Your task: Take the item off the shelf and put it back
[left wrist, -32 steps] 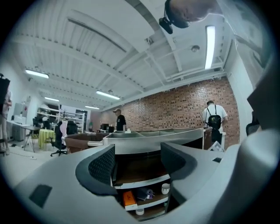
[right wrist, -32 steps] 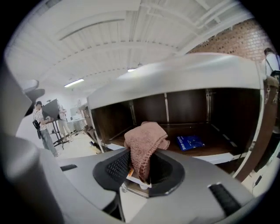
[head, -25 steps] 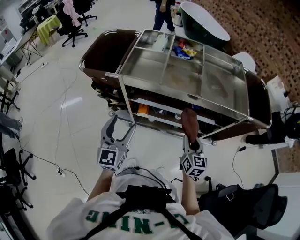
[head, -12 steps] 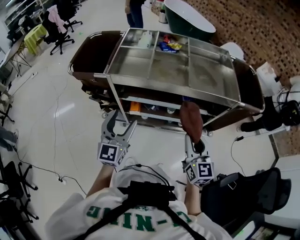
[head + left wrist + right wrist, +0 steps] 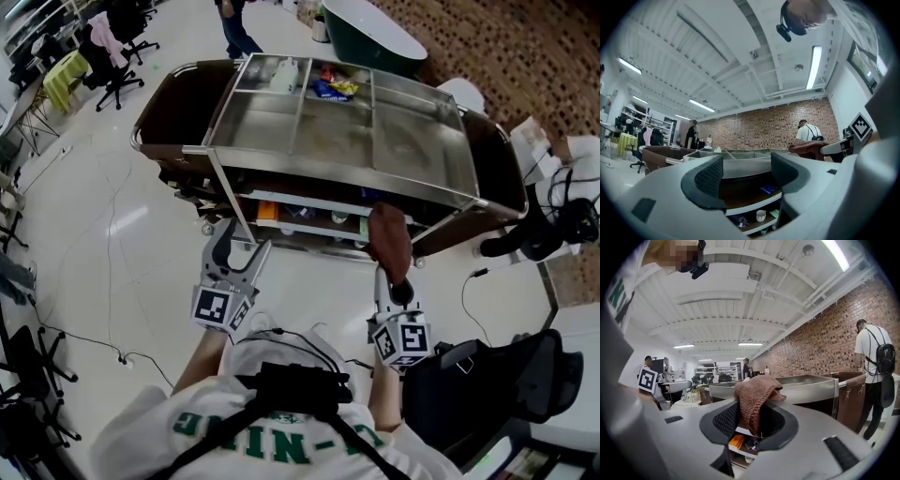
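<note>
My right gripper (image 5: 388, 277) (image 5: 749, 420) is shut on a brown knitted cloth (image 5: 388, 241) (image 5: 756, 398), which stands up out of the jaws in front of the steel cart (image 5: 281, 161). The cloth hangs just outside the cart's lower shelves (image 5: 300, 217), level with them in the head view. My left gripper (image 5: 237, 258) (image 5: 745, 178) is open with nothing between its jaws, held in front of the cart's left front leg. Small items lie on the lower shelves, among them an orange box (image 5: 266, 211) (image 5: 736, 442) and a white cup (image 5: 760, 215).
The cart's top tray (image 5: 412, 159) holds a few packets at its far side (image 5: 331, 88). A dark bag (image 5: 487, 375) sits on the floor at my right, cables trail on the floor at left (image 5: 112, 272). Office chairs (image 5: 117, 42) and a person (image 5: 232, 28) stand beyond the cart.
The right gripper with the cloth has stayed in front of the shelves, shifting slightly as the head view moved. The left gripper has barely moved.
</note>
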A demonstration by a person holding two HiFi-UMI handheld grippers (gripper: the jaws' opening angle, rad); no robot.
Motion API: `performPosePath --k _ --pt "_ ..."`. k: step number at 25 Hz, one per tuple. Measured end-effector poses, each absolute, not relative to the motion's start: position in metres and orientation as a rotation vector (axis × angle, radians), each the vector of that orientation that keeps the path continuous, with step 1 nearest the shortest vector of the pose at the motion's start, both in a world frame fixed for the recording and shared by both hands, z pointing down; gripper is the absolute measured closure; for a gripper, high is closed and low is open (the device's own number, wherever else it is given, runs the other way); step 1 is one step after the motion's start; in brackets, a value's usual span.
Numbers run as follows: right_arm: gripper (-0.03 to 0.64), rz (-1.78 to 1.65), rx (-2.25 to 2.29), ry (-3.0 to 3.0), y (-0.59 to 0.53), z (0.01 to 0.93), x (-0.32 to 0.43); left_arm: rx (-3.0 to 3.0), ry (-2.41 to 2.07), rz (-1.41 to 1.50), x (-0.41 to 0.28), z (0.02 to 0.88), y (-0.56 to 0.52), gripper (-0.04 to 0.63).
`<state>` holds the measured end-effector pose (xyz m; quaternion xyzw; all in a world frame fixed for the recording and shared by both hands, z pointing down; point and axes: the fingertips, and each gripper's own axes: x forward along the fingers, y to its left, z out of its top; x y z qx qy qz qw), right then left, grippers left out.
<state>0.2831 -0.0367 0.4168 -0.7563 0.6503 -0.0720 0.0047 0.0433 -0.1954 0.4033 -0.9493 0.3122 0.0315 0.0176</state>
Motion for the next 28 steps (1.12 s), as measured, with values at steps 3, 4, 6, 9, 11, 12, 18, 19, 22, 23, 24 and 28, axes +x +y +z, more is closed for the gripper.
performPosePath --k 3,4,6,9,11,12,18,19,22,23,24,28 --pt "0.5 -0.246 -2.378 2.045 -0.038 0.423 0.284 -2.958 0.963 0.061 0.048 0.41 -0.197 0.298" --pt "0.5 -0.258 -2.381 2.051 -0.039 0.427 0.284 -2.962 0.959 0.05 0.05 0.413 -0.197 0.299" --pt "0.5 -0.282 -2.382 2.062 -0.043 0.437 0.285 -2.964 0.954 0.029 0.056 0.422 -0.2 0.299" --pt "0.5 -0.295 -2.376 2.086 -0.05 0.462 0.286 -2.958 0.949 -0.003 0.066 0.442 -0.207 0.299" --pt "0.5 -0.304 -2.365 2.105 -0.056 0.489 0.286 -2.955 0.938 -0.024 0.072 0.461 -0.212 0.299" --pt "0.5 -0.307 -2.362 2.111 -0.058 0.504 0.286 -2.95 0.932 -0.035 0.074 0.473 -0.213 0.299" --pt "0.5 -0.293 -2.317 2.146 -0.088 0.651 0.294 -2.902 0.946 0.012 0.098 0.596 -0.242 0.299" --pt "0.5 -0.315 -2.308 2.155 -0.093 0.687 0.295 -2.904 0.951 0.017 0.102 0.627 -0.246 0.299" --pt "0.5 -0.374 -2.29 2.168 -0.112 0.793 0.301 -2.928 0.953 0.034 0.118 0.712 -0.255 0.299" --pt "0.5 -0.391 -2.286 2.173 -0.119 0.826 0.303 -2.935 0.956 0.041 0.122 0.737 -0.258 0.299" --pt "0.5 -0.408 -2.283 2.18 -0.126 0.857 0.303 -2.928 0.957 0.043 0.124 0.764 -0.262 0.299" --pt "0.5 -0.459 -2.265 2.215 -0.148 0.98 0.305 -2.906 0.971 0.063 0.129 0.847 -0.276 0.299"
